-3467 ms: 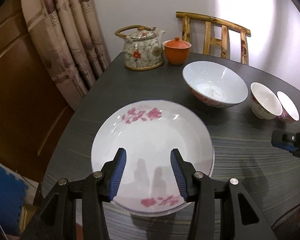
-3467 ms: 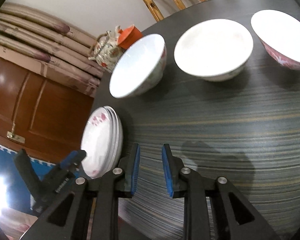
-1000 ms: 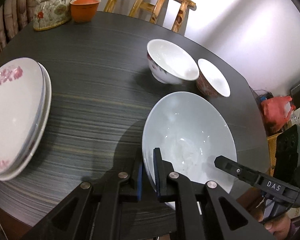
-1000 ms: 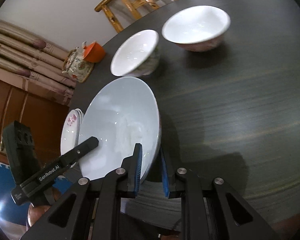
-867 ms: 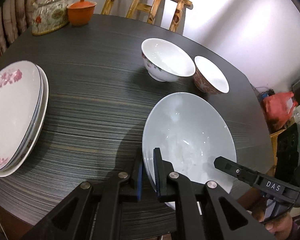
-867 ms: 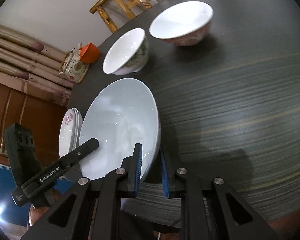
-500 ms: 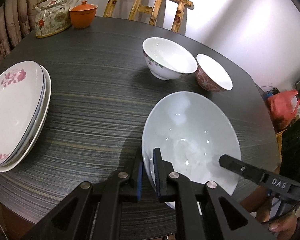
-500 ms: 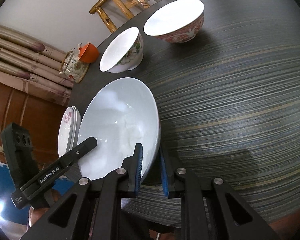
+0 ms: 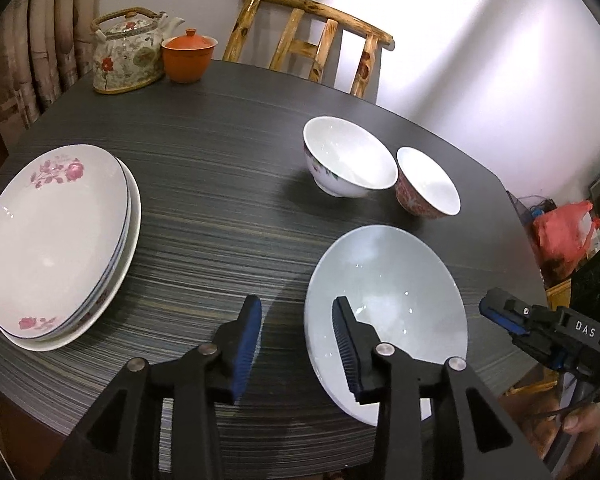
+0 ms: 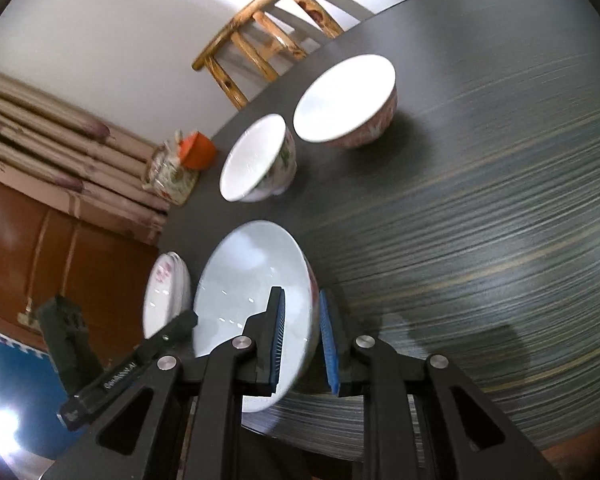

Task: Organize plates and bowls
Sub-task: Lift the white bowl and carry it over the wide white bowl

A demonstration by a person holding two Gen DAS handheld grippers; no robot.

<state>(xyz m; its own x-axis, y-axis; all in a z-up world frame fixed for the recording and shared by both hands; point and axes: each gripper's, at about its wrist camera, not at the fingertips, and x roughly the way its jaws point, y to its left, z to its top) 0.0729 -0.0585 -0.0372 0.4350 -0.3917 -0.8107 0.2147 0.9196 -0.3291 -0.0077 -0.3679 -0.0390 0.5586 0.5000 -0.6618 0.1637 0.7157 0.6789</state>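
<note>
A large pale bowl (image 9: 396, 292) sits on the dark table (image 9: 220, 216) near its front edge. My left gripper (image 9: 296, 332) is open, just left of the bowl's rim, its right finger over the rim. My right gripper (image 10: 300, 332) is open, its jaws standing on either side of the bowl's (image 10: 252, 300) rim without pressing it. Two stacked floral plates (image 9: 56, 236) lie at the left. A white floral bowl (image 9: 346, 166) and a red-patterned bowl (image 9: 428, 188) stand side by side behind.
A floral teapot (image 9: 126, 56) and an orange lidded cup (image 9: 188, 56) stand at the table's far left. A wooden chair (image 9: 312, 44) is behind the table. A red bag (image 9: 562, 232) lies on the floor at the right. The table edge is close below both grippers.
Both grippers were shut on the large bowl's rim and carried it from the back to the front of the table. Now both have opened and the bowl rests on the table.
</note>
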